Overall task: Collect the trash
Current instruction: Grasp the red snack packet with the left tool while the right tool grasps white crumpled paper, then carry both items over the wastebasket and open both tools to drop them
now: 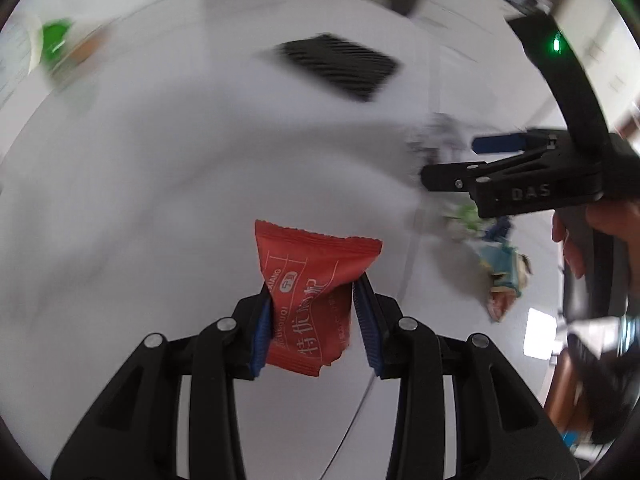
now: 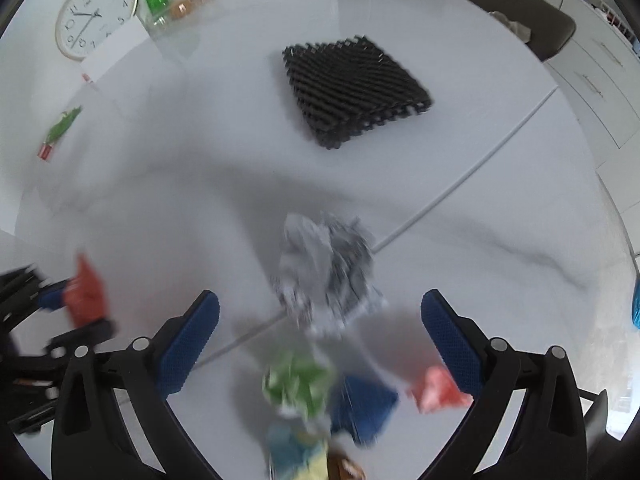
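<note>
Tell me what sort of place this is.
Probably a home dining area: a round white marble-look table with a dark upholstered chair pulled up, a black slatted trivet, a wall clock lying flat, and white drawer cabinets behind.

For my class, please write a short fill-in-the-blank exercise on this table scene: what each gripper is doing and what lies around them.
1. The left gripper is shut on a ____ snack wrapper.
2. The right gripper stands ____ over a pile of crumpled trash.
3. The black ridged mat lies on the ____ table.
4. At the table's far corner lies a round ____ with a white face.

Missing words: red; open; white; clock
</note>
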{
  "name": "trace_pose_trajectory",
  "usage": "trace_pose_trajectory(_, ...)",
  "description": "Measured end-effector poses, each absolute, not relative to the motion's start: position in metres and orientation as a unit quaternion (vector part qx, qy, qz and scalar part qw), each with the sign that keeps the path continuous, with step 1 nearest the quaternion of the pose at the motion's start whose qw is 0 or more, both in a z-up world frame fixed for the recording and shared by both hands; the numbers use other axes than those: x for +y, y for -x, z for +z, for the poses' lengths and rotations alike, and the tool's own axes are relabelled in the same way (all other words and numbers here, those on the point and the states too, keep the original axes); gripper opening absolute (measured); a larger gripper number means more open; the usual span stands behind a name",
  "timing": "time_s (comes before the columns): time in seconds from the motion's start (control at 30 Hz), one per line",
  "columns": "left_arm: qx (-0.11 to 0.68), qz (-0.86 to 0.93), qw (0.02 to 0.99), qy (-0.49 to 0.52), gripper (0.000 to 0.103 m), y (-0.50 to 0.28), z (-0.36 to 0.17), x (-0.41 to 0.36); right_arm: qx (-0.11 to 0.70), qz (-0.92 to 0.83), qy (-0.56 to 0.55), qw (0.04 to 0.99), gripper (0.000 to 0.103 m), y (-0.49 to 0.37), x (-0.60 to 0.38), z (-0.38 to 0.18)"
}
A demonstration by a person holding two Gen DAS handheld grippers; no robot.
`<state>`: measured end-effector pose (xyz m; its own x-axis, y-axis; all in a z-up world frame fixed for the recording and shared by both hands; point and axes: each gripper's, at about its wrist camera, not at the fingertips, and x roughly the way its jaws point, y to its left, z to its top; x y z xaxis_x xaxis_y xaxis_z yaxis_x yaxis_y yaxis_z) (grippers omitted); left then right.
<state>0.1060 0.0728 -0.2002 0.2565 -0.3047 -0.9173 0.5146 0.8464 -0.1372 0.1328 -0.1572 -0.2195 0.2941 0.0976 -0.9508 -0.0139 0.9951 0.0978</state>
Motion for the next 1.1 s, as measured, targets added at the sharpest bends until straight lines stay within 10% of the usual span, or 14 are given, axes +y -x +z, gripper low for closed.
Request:
trace_pose_trajectory(0.33,0.551,-0.177,0.813,-0.062,0.037,-0.068,-0.183,0.108,0.591,0.034,0.021,0.806,0.057,-0.134,-0.144,-0.226)
trace_pose_trajectory(1.1,0.548,-0.191,0.812,-0.067,0.037,0.017,-0.12,0.021,0.51,0.065,-0.053,0.856,0.054,0.015,-0.224,-0.1)
